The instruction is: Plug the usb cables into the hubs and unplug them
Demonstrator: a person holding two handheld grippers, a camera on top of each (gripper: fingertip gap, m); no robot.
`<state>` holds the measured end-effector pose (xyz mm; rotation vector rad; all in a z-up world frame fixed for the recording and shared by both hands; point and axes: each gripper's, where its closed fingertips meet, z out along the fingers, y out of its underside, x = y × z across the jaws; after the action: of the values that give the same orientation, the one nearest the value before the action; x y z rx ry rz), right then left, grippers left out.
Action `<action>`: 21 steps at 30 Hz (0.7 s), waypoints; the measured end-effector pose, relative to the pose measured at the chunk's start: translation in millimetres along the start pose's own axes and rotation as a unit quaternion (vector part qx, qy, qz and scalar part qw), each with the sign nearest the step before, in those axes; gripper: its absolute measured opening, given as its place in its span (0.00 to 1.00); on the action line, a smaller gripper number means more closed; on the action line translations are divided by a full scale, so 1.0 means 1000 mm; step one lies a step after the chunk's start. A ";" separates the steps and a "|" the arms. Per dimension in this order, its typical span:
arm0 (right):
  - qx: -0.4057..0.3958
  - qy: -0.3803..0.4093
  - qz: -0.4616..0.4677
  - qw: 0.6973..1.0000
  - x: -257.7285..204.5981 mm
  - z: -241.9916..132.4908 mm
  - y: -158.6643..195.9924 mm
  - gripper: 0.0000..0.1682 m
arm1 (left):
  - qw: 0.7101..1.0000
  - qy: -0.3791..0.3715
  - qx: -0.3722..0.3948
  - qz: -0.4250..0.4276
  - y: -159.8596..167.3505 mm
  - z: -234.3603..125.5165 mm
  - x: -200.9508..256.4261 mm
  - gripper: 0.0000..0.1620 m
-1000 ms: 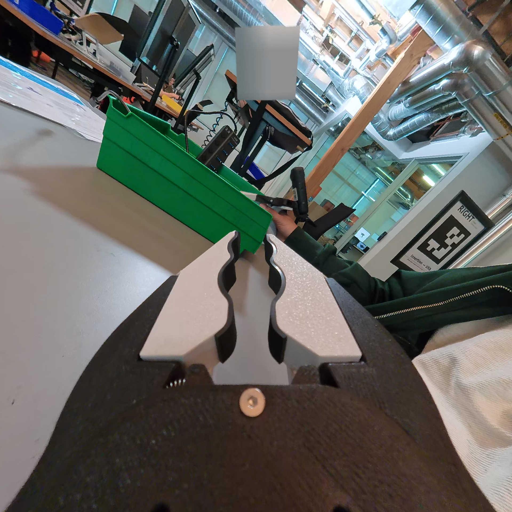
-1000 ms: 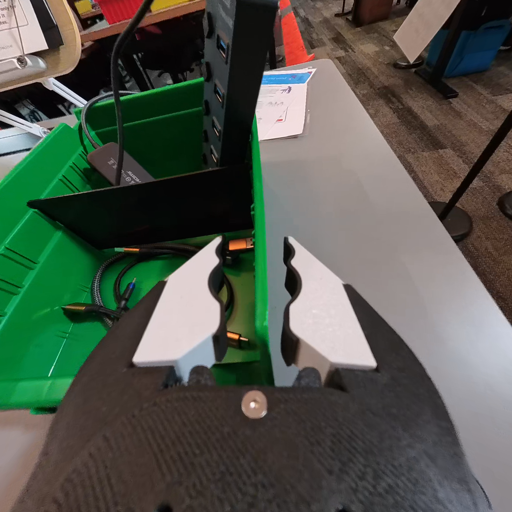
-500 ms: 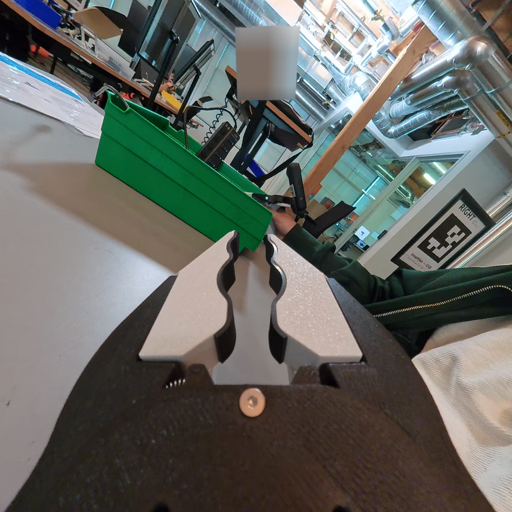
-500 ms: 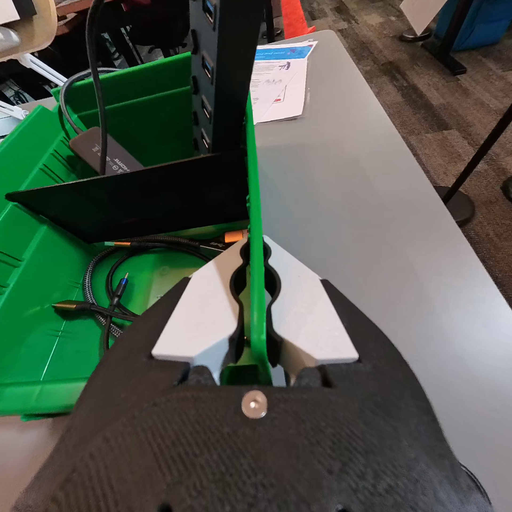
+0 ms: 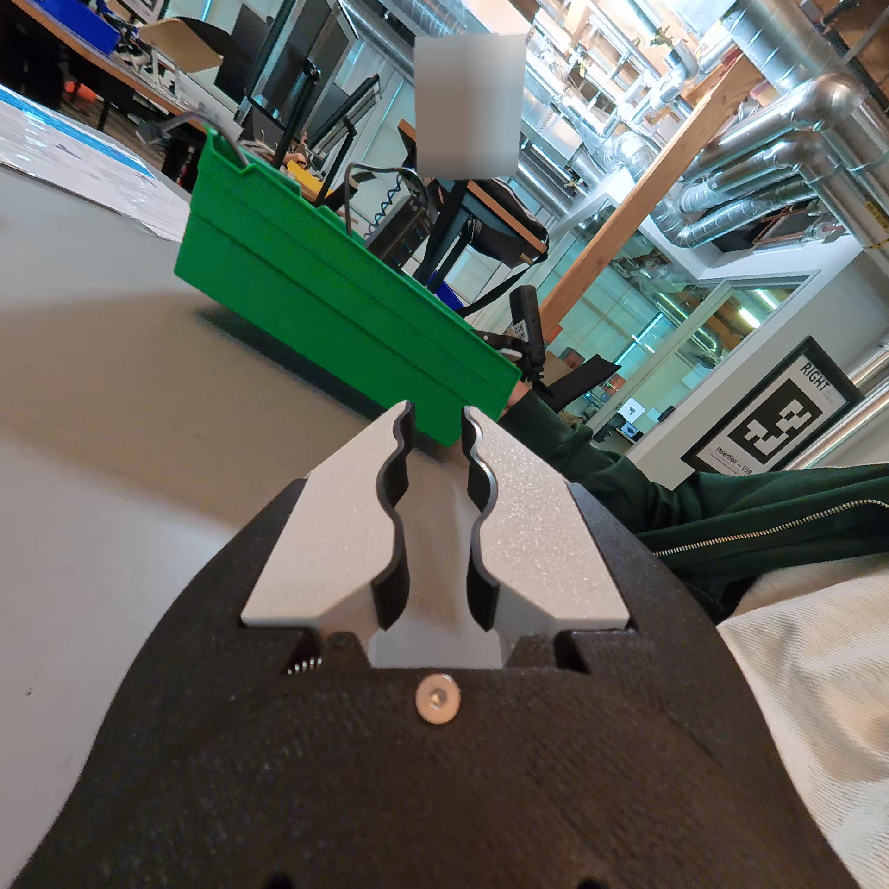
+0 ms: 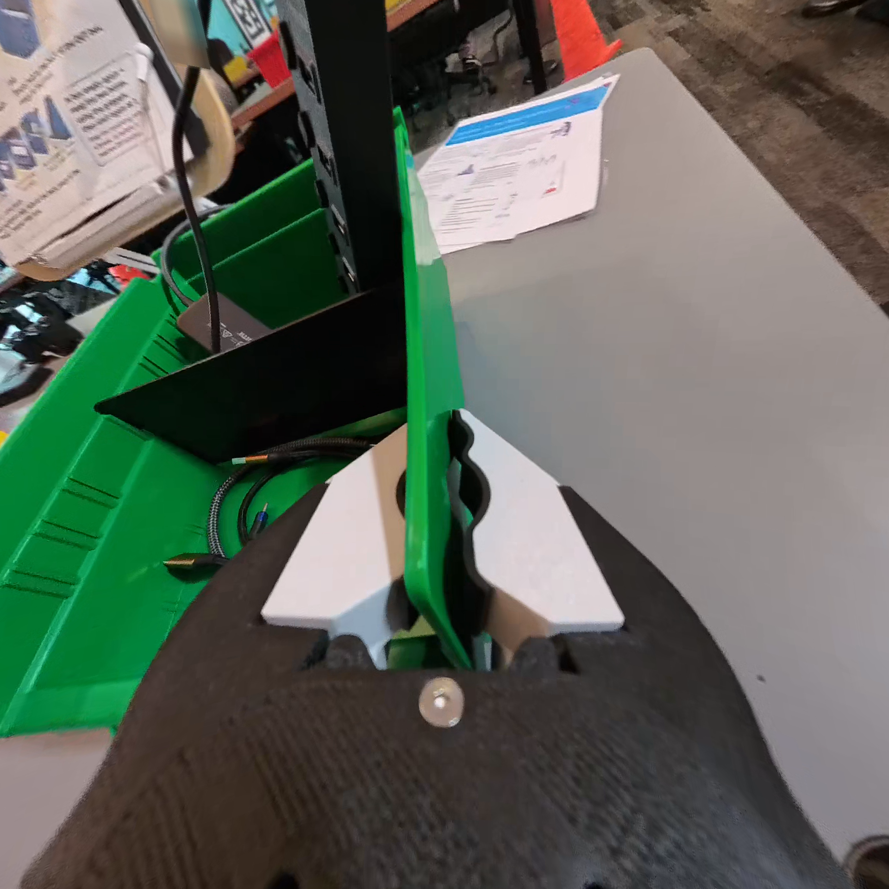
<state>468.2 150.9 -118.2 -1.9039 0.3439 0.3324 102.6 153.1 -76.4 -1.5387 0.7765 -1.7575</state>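
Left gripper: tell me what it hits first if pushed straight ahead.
Probably the near corner of the green bin, which sits right beyond the open, empty jaws of the left gripper. Only bare table lies between, though depth is uncertain.

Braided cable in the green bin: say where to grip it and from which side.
Grip the braided cable on its exposed loop, coming down from above. It lies flat on the floor of the green bin, whose walls and black divider block sideways approaches. The right gripper is clamped on the bin wall.
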 end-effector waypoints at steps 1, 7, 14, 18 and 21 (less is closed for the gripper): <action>0.002 -0.008 0.003 1.000 -0.005 0.000 -0.001 0.04 | 1.000 -0.003 0.002 0.000 -0.001 0.000 -0.001 0.11; 0.005 -0.039 0.014 0.999 -0.027 0.005 -0.002 0.04 | 0.990 -0.126 0.018 0.066 -0.010 -0.015 -0.026 0.23; -0.016 -0.073 -0.002 0.997 -0.052 0.031 0.001 0.04 | 0.885 -0.419 0.068 0.193 -0.043 -0.091 -0.066 0.31; -0.037 -0.100 -0.021 0.994 -0.077 0.055 0.005 0.04 | 0.832 -0.508 0.100 0.200 -0.055 -0.142 -0.065 0.32; -0.052 -0.126 -0.037 0.990 -0.101 0.074 0.008 0.04 | 0.779 -0.566 0.134 0.233 -0.067 -0.181 -0.050 0.33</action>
<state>367.1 225.5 -111.5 -1.9431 0.0884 0.5436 -79.6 234.7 -76.3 -1.6409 0.2033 -0.3458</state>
